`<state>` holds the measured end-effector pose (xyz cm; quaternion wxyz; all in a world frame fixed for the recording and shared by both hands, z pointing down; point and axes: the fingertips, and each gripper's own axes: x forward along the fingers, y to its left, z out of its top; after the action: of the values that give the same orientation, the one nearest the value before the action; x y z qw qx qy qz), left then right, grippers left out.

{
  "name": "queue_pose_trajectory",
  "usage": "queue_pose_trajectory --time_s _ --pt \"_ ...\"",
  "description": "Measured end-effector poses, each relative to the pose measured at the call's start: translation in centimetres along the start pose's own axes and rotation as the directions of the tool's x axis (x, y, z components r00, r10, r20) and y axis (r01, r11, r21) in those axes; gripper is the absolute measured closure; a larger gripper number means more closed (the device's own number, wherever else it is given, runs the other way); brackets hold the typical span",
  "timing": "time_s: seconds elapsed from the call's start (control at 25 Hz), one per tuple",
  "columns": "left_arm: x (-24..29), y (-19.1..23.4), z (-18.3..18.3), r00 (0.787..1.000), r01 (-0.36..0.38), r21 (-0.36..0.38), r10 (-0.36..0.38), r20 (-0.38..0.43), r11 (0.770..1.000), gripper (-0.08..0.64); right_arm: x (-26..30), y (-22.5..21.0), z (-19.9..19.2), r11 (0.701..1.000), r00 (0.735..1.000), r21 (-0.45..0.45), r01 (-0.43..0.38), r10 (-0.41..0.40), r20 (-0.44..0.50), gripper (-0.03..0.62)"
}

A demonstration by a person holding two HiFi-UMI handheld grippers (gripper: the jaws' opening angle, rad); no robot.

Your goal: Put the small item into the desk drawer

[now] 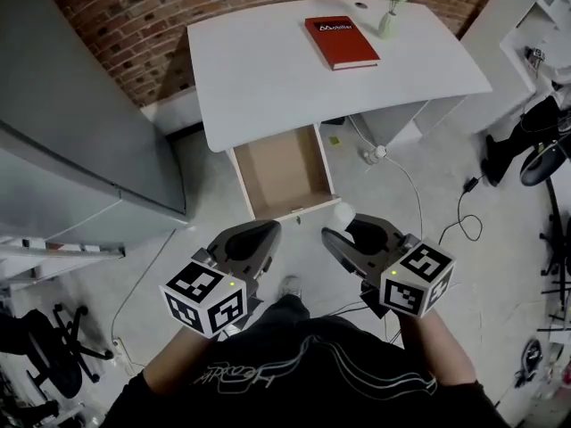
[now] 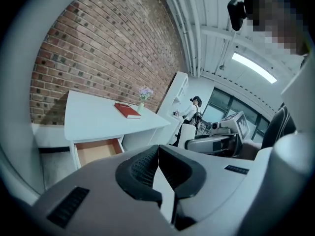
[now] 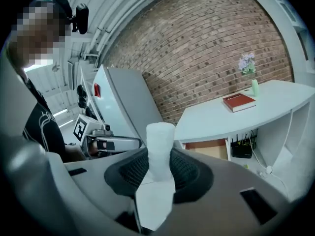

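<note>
The desk drawer (image 1: 284, 169) stands pulled out under the white desk (image 1: 268, 78), and its brown inside holds nothing. My right gripper (image 1: 350, 225) hangs just in front of the drawer's front right corner. It is shut on a small white cylinder (image 1: 343, 213), which stands upright between the pads (image 3: 160, 136). My left gripper (image 1: 268, 231) is beside it, in front of the drawer's front panel, shut, with its black pads touching at the tips (image 2: 156, 149) and nothing in them. Both gripper views show the drawer (image 2: 96, 150) (image 3: 211, 149) ahead.
A red book (image 1: 342, 42) and a small vase of flowers (image 1: 390, 18) sit on the desk top. A grey cabinet (image 1: 80, 150) stands at the left. Cables (image 1: 412, 190) trail over the floor right of the drawer. Office chairs (image 1: 533, 150) stand at the right edge.
</note>
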<state>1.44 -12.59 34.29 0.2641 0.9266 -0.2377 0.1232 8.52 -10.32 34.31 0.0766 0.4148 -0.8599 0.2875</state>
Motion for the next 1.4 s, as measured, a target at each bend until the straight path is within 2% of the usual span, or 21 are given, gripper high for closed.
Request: queue_pose_trajectory --time_s 0.2,0.4,0.6,0.8,1.0,1.4 --pt "1.3 4.4 -0.7 0.999 -0.045 -0.043 0.045 0.005 0.998 0.538 5.1 -3.0 -0.9 0.998 0.995 -0.060 0.024 -0.030 -0.094 0.453" --pt "1.9 8.5 -1.9 0.995 -0.097 -0.069 0.098 0.007 0.993 0.538 10.3 -6.7 -2.3 0.987 0.983 -0.145 0.070 -0.093 -0.157 0.451" --pt "2.5 11.0 -3.0 0.989 -0.144 -0.109 0.145 0.004 0.984 0.538 14.5 -9.6 -4.2 0.981 0.966 -0.182 0.066 -0.108 -0.234 0.452" --pt "3.9 13.0 -3.1 0.986 -0.166 -0.137 0.167 -0.001 0.977 0.538 18.2 -13.0 -5.5 0.981 0.949 -0.180 0.070 -0.121 -0.293 0.451" --pt "5.5 14.8 -2.9 0.982 -0.187 -0.141 0.186 -0.022 0.972 0.538 21.7 -16.3 -7.5 0.989 0.930 -0.128 0.070 -0.111 -0.349 0.451" --pt "8.0 18.7 -4.0 0.972 -0.236 -0.194 0.228 -0.063 0.952 0.538 27.4 -23.4 -11.8 0.989 0.888 -0.088 0.115 -0.142 -0.438 0.451"
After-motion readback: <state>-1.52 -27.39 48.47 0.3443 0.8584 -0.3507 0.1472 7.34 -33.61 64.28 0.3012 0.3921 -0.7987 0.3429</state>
